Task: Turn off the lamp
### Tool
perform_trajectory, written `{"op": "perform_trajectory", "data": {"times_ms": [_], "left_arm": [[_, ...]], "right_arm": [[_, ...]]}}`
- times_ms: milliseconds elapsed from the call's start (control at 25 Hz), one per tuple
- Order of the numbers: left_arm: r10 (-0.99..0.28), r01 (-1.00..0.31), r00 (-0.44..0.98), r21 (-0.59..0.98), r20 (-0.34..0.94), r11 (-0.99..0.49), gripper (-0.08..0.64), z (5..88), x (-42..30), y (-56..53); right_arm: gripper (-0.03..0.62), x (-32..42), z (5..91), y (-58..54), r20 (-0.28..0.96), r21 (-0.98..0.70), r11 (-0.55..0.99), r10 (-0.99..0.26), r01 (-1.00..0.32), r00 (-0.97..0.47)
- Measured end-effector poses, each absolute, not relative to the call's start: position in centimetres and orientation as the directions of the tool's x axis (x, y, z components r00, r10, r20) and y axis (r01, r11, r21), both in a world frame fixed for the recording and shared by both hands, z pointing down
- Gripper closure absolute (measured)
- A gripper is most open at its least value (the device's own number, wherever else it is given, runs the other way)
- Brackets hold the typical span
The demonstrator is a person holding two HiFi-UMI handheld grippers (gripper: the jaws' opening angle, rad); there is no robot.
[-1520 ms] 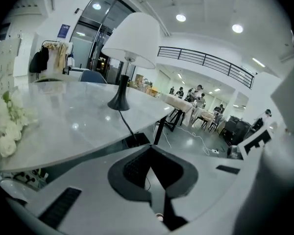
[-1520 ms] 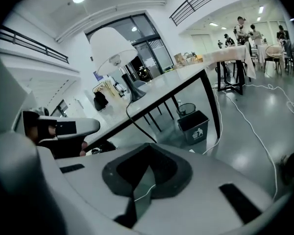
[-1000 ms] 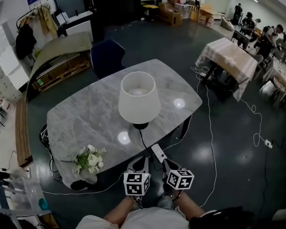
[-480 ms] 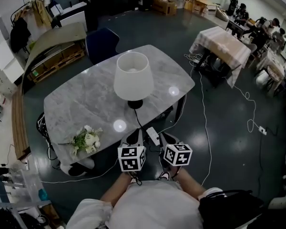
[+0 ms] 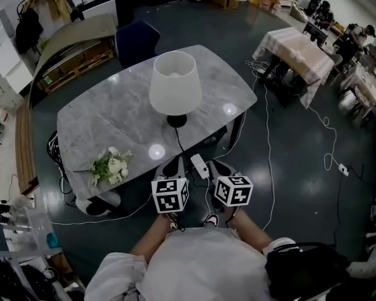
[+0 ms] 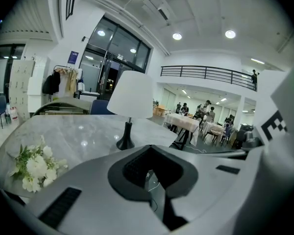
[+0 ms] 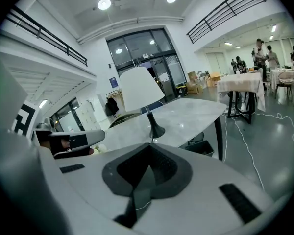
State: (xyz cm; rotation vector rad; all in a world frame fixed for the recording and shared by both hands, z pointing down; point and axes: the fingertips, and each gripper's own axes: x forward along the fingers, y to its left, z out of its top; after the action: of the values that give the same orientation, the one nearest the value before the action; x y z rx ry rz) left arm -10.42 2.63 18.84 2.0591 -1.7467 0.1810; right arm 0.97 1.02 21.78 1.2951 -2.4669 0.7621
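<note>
Lamp (image 5: 175, 83) on grey marble table (image 5: 109, 127), dark floor (image 5: 294, 168)

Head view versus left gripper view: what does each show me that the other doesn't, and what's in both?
Only the head view: the lamp seen from above into its open shade, the marker cube on the left gripper, and the person. Only the left gripper view: that gripper's jaws, together and holding nothing, and the balcony railing. Both: the lamp, the flowers and the marble table.
</note>
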Motion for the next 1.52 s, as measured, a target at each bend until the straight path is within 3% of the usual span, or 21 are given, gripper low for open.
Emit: {"op": "perform_trajectory", "data": {"times_ms": [960, 1520], "left_arm": [[-0.911, -0.964, -0.03, 0.228, 0.411, 0.135, 0.552, 19.6, -14.4, 7.4], [-0.913, -0.96, -0.043, 0.236, 0.407, 0.151, 0.552, 19.8, -15.1, 7.6]], "right_arm": [[0.592, -3.7, 22.0, 1.1, 0.477, -0.309, 0.633, -0.542, -0.709, -0.692], [0.594, -4.5, 22.1, 1.5, 0.482, -0.294, 0.643, -0.539, -0.707, -0.691]]}}
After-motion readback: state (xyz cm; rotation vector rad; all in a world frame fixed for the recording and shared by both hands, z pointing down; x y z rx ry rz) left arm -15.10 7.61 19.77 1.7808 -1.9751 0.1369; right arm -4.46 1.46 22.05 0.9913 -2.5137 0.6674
